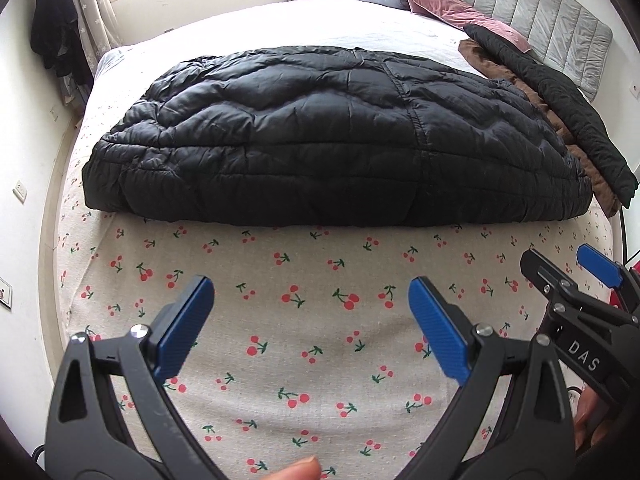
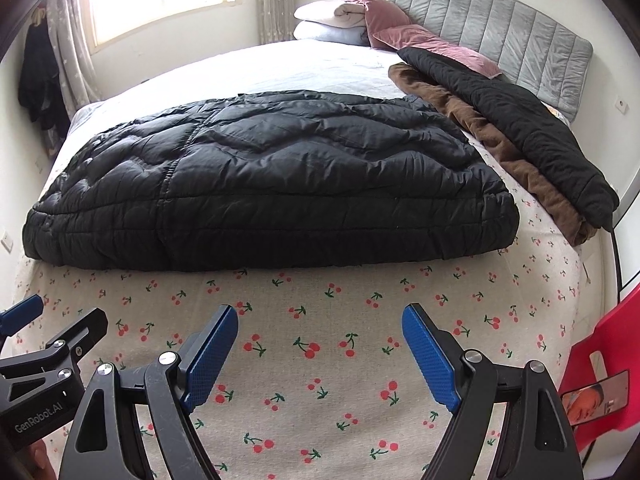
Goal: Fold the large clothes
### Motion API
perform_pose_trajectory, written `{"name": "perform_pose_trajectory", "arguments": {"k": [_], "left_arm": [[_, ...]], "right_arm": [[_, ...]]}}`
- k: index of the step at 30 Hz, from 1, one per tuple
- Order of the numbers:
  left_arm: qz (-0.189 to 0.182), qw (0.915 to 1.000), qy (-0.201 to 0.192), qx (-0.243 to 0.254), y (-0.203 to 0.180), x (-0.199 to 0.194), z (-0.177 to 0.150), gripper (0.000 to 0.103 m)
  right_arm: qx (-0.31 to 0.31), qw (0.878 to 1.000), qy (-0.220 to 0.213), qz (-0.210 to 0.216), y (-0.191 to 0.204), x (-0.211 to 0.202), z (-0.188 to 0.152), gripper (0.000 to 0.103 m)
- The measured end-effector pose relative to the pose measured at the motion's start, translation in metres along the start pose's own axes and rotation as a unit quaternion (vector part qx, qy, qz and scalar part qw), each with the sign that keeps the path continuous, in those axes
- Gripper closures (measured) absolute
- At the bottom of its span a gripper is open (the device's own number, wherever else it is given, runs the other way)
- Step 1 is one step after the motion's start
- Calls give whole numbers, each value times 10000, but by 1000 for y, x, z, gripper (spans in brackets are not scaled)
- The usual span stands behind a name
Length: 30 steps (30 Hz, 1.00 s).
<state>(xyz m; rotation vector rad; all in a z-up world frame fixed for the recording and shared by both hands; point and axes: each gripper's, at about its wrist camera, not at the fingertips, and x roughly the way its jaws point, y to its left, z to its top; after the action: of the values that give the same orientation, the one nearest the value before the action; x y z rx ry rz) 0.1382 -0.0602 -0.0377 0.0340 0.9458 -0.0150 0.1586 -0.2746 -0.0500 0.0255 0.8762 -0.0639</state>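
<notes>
- The left gripper [image 1: 310,308] hangs over the near edge of the bed, its blue pads [image 1: 186,326] wide apart with nothing between them, only cherry-print sheet [image 1: 320,360] showing below.
- The right gripper [image 2: 320,336] sits just beside it over the same near edge, its jaws likewise spread and holding nothing; its tip also shows at the right side of the left wrist view.
- A red chair [image 2: 612,364] stands off the bed's near right corner, with a phone [image 2: 596,398] lying on it.
- The black puffer coat [image 1: 320,136] lies flat across the middle of the bed, folded into a broad padded slab, its long edge parallel to the near edge and apart from both grippers.
- Along the right edge of the bed, a brown garment [image 2: 500,148] lies under a black quilted jacket [image 2: 532,120], just beside the coat's far right corner.
- At the head of the bed, pink cushions [image 2: 400,32] and white pillows [image 2: 324,20] rest against a grey padded headboard [image 2: 500,28].
- Dark clothes [image 2: 38,80] hang by the window curtain at the far left.
</notes>
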Motion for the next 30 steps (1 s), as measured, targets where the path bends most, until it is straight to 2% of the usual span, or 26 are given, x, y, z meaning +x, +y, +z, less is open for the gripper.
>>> {"name": "perform_pose_trajectory", "arguments": {"k": [30], "left_arm": [[-24,10000,27,1,-1,1,-1,5]], "right_arm": [[76,9999,-34,58,2,-2,1,18]]}}
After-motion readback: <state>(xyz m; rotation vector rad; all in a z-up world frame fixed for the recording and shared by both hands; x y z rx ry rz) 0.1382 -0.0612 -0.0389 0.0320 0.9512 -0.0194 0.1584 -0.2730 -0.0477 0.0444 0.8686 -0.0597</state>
